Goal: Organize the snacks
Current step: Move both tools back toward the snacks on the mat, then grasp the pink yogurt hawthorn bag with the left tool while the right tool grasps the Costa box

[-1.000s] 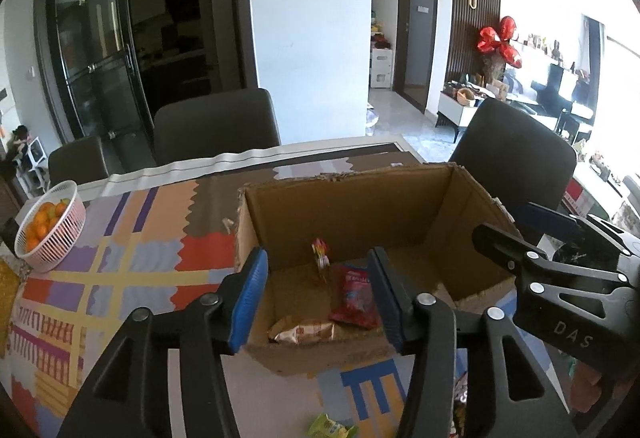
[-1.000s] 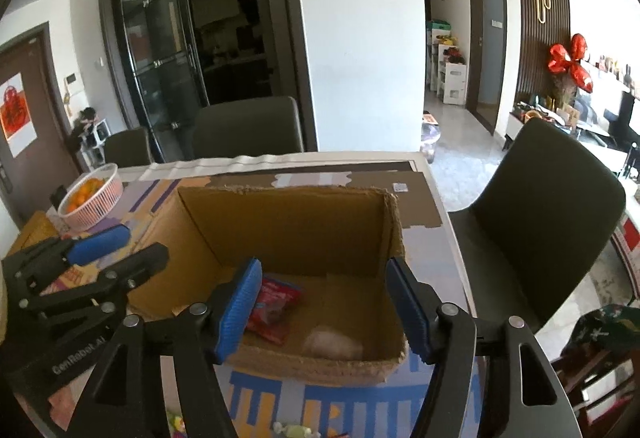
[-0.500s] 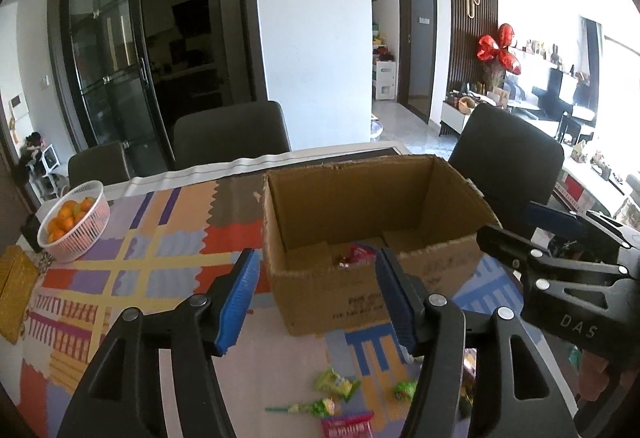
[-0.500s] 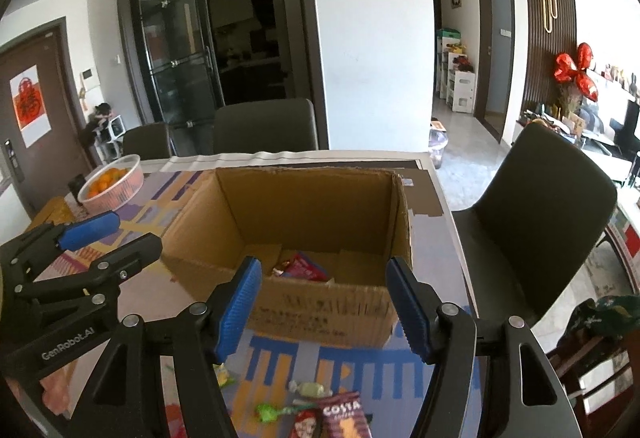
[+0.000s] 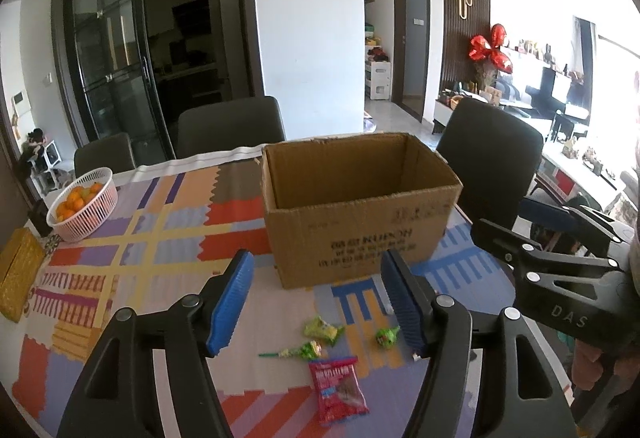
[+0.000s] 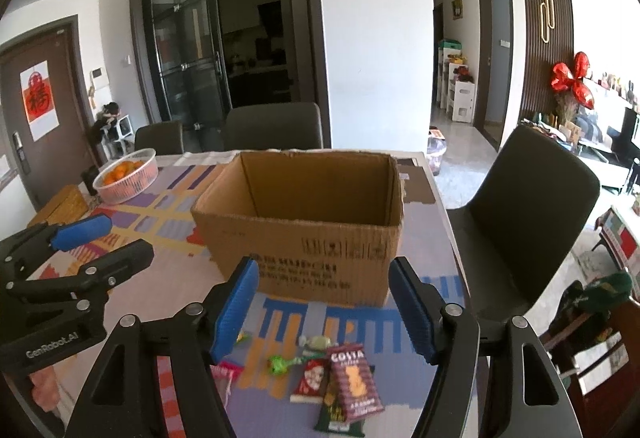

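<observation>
Lying loose on the table's patterned cloth, the snacks sit just in front of the box: a red packet, a green lollipop and two green candies in the left view, a Costa sachet, a red-brown packet and a pale wrapped sweet in the right view. The box stands upright and open-topped; its inside floor is hidden from both cameras. The left gripper hangs over the snacks, its blue fingers apart after just opening further, nothing between them. The right gripper hangs likewise, fingers apart and empty, having just widened a little. A basket of oranges stands far left, with dark chairs around the table.
</observation>
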The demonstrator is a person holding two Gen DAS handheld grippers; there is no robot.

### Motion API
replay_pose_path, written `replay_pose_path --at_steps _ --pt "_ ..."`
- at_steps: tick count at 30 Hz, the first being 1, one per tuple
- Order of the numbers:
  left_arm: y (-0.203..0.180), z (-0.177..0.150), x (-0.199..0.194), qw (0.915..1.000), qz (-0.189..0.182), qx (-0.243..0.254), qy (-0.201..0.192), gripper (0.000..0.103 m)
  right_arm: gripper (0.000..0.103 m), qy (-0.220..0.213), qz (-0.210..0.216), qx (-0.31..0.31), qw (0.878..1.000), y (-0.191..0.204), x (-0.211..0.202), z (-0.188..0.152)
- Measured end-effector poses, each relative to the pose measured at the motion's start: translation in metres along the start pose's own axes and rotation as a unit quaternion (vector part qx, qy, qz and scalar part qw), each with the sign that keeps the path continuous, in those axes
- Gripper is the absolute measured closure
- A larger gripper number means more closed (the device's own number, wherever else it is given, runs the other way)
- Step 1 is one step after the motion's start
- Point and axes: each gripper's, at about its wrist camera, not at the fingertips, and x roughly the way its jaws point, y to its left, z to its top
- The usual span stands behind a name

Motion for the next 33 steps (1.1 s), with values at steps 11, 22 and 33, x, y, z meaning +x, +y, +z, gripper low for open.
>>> replay_pose_path --at_steps 11,22,33 --pt "-0.013 -0.043 0.014 0.998 -0.001 0.007 0.063 0.036 0.035 0.044 -0.001 0.011 0.999 -0.006 0.003 -0.037" --pt "-0.018 -0.085 0.04 0.9909 -0.006 0.0 0.134 0.036 0.035 0.105 -0.009 -0.001 0.994 -0.009 0.024 -0.074" --pt "-0.018 -0.109 0.079 0.9818 -0.003 -0.011 0.19 0.036 0.035 0.169 -0.017 0.004 0.986 -0.019 0.062 -0.103"
